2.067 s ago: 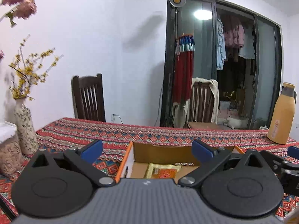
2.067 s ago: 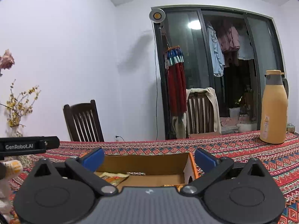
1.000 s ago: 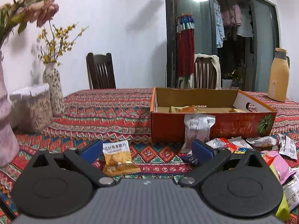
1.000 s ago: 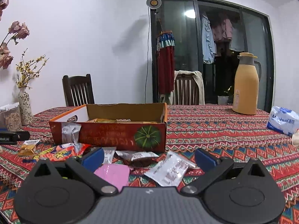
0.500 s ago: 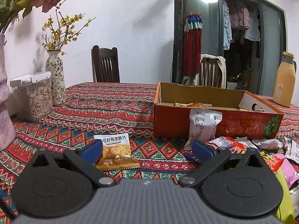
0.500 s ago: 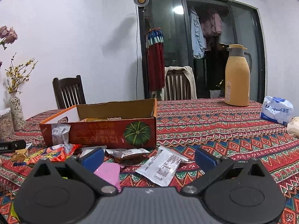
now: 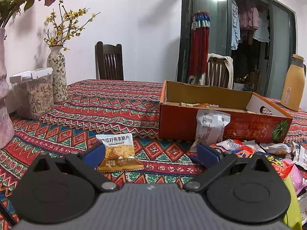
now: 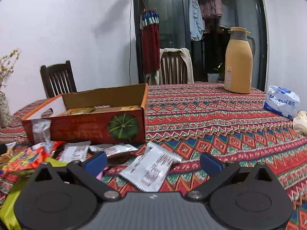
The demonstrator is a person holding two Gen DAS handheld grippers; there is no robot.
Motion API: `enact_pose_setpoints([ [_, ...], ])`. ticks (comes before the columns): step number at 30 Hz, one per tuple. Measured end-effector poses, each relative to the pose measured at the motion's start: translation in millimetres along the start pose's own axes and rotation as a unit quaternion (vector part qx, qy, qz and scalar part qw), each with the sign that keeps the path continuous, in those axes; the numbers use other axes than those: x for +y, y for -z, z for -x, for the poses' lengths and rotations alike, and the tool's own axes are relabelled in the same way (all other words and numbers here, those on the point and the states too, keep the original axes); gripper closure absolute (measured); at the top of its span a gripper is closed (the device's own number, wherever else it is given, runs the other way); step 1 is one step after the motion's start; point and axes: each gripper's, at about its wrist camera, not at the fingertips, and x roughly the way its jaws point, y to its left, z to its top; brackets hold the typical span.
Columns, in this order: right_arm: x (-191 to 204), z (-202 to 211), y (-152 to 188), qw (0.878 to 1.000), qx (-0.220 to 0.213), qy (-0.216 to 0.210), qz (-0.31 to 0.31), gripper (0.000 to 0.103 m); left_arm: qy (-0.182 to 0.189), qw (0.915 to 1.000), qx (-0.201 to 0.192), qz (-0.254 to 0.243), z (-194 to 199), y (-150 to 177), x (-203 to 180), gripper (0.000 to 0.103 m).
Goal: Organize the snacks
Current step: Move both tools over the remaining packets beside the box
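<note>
1. The left gripper hovers low over the bench, jaws wide apart and holding nothing.
2. Lower centre of the left wrist view: the oat-crisp packet lies flat on the cloth, its near edge between the blue pads and hugging the left-hand fingertip.
3. So the packet sits left of the jaw centreline, long axis running up the frame, away from the camera. My read: a small shift left and forward would centre it.
4. The right gripper is also spread wide and empty.
5. Lower centre of the right wrist view: a white sachet lies flat between the fingers, long axis slanting from lower left to upper right.
6. The cardboard box stands beyond both, centre right in the left view, centre left in the right view, with a few packets already inside.
7. A silver packet leans against its front wall; a loose heap of wrappers lies at its foot.
8. Each gripper has a target right at its own tips; neither needs to cross over.
</note>
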Motion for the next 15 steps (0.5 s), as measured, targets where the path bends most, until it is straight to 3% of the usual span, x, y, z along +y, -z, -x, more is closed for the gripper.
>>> enact_pose_setpoints([
  [9,0,-52,-17,0.997,0.078,0.025,0.007,0.000,0.004,1.0000,0.005,0.002,-2,0,1,0.000],
  [15,3,-78,-12,0.991,0.128,0.017,0.024,0.000,0.010,0.9999,0.007,0.007,-3,0,3,0.000],
])
